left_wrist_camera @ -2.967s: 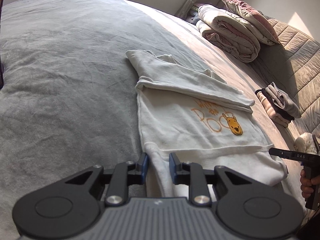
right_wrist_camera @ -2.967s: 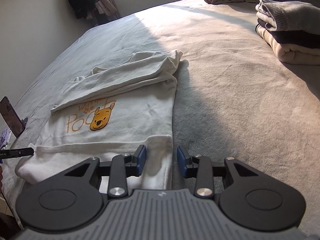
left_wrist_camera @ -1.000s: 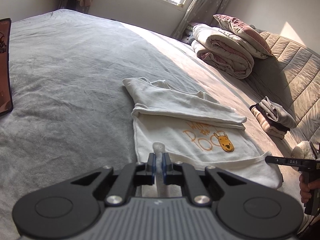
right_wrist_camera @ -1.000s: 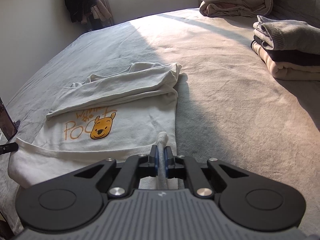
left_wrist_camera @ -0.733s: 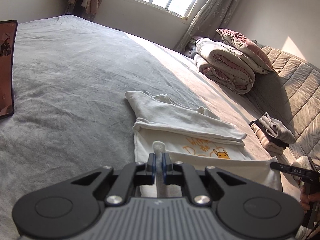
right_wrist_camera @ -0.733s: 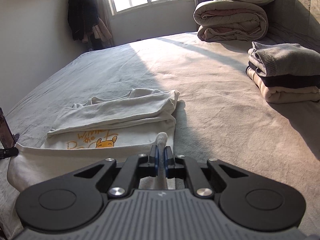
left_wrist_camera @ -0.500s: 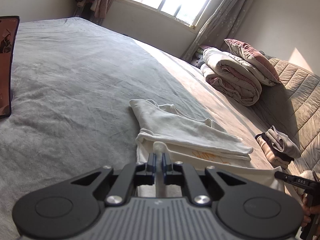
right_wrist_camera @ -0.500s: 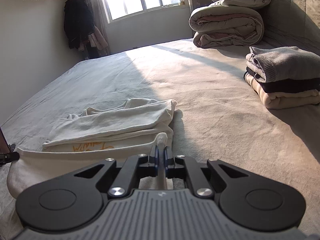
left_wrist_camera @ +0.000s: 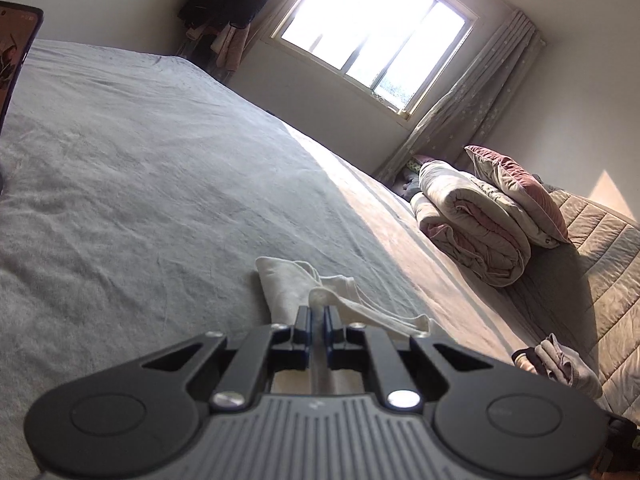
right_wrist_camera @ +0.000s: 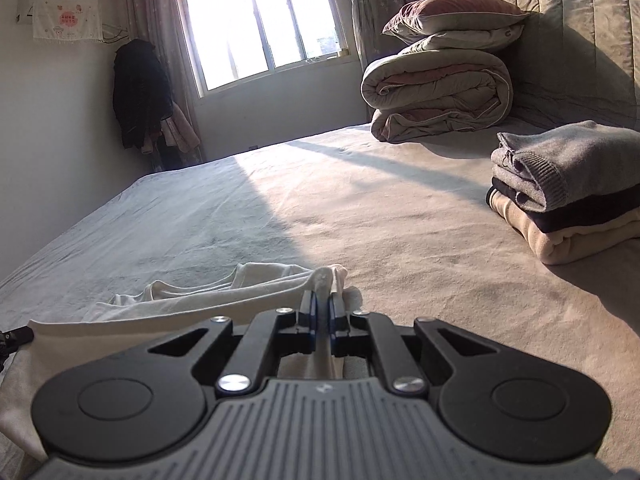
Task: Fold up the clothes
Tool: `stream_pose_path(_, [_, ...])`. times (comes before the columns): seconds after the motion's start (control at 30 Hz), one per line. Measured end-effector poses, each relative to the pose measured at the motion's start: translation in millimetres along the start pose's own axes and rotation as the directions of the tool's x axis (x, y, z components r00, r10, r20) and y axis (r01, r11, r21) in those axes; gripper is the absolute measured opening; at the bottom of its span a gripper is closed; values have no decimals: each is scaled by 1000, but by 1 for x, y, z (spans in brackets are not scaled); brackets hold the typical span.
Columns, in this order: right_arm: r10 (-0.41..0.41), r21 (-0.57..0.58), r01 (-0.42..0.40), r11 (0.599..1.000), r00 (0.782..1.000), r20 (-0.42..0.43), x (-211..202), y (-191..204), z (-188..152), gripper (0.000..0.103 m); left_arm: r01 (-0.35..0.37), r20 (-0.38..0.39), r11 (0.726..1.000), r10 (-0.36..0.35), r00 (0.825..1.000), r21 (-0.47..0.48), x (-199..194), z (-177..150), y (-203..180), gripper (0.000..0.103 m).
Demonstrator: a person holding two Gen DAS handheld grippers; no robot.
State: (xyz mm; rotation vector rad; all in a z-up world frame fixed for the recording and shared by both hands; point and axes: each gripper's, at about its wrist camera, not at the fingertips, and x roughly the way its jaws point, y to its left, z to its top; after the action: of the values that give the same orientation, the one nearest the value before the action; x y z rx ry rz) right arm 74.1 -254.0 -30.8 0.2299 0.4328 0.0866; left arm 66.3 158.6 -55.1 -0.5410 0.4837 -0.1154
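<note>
Both hand-held grippers, left [left_wrist_camera: 316, 322] and right [right_wrist_camera: 320, 312], clenched on the white shirt's [right_wrist_camera: 200, 300] hem, have carried it forward over the print; fold nearly closed.

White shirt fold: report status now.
Left tongs and right tongs both shut on white shirt. Hem lifted over the folded part. Bed ahead unobstructed.

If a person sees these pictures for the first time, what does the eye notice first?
First, the bright window on the far wall. Next, the cream shirt on the grey bed, with each black tool, left and right, shut on a pinch of it. To the right, folded clothes lie before a rolled quilt.
</note>
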Motion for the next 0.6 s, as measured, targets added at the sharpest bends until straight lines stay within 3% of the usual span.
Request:
stream_pose_path(0.13, [-13,-31,10,999,997,-76,24,-2,-11,8,-89,-125,995,93,988,37,25,-9,4,7])
stream_pose_path(0.23, [-54,-59,43,997,982,-182,44,-7,-27,9,-113,-150,990,124,981,82,31,-13,4,13])
stream_pose_path(0.3, [-46,-49,37,998,983,-176,44,-11,-31,13,-117,-157,989,130,979,89,31,-12,3,14])
stream_pose_path(0.33, [-47,-51,39,998,983,-179,43,-11,-29,21,-116,-167,990,128,978,81,30,-11,4,15])
stream_pose_path(0.43, [-68,-67,58,996,984,-167,38,-8,-24,32,-124,-180,991,132,975,59,26,-7,8,20])
stream_pose_path(0.6, [-56,-62,45,997,980,-190,27,-4,-14,34,-108,-224,993,114,968,38,12,-3,8,26])
